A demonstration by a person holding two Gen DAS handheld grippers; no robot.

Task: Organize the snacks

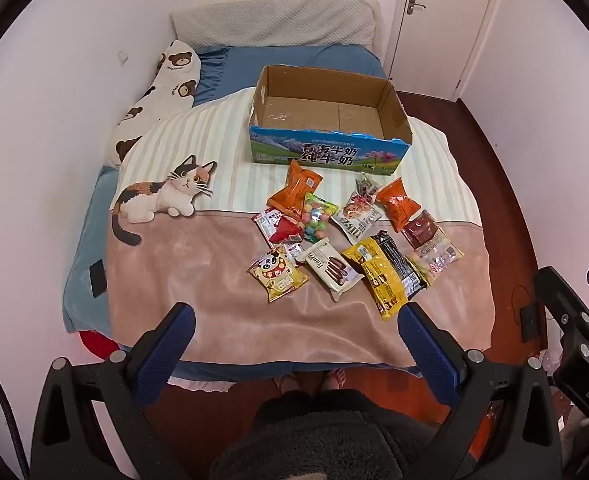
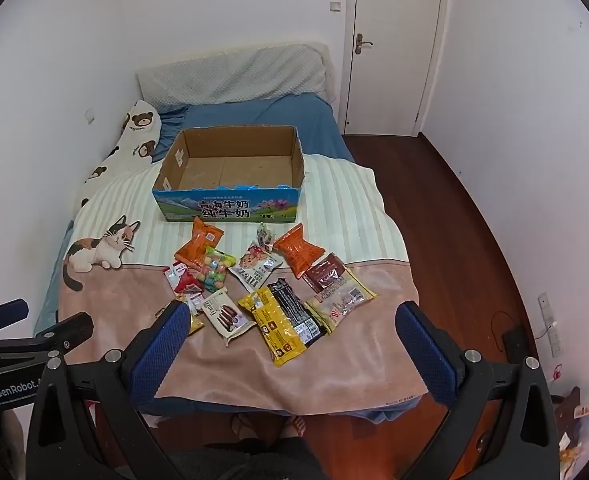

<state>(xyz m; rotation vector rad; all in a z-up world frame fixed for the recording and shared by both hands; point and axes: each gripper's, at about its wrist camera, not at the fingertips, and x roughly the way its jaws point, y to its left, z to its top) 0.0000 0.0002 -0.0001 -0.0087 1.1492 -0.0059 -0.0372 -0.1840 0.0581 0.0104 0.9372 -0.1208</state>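
Observation:
An empty cardboard box [image 1: 390, 116] [image 2: 166, 176] with a blue printed front stands on the bed. In front of it several snack packets lie scattered on the blanket: two orange bags [image 1: 294, 188] [image 2: 297, 253], a bag of coloured balls [image 1: 316, 216], a white Franzzi pack [image 1: 328, 270] [image 2: 226, 314], a yellow pack [image 1: 376, 276] [image 2: 274, 326] and a panda pack [image 1: 276, 272]. My left gripper [image 1: 296, 316] hovers open over the blanket's near edge, nothing between its fingers. My right gripper [image 2: 290, 316] is open too, above the near packets.
A cat-print blanket [image 1: 198, 276] covers the bed. A bear pillow [image 1: 162, 92] lies along the left wall. A phone [image 1: 97, 278] rests at the bed's left edge. Wooden floor [image 2: 446, 208] and a door [image 2: 394, 40] are right. A person's feet [image 1: 314, 380] stand at the bed's foot.

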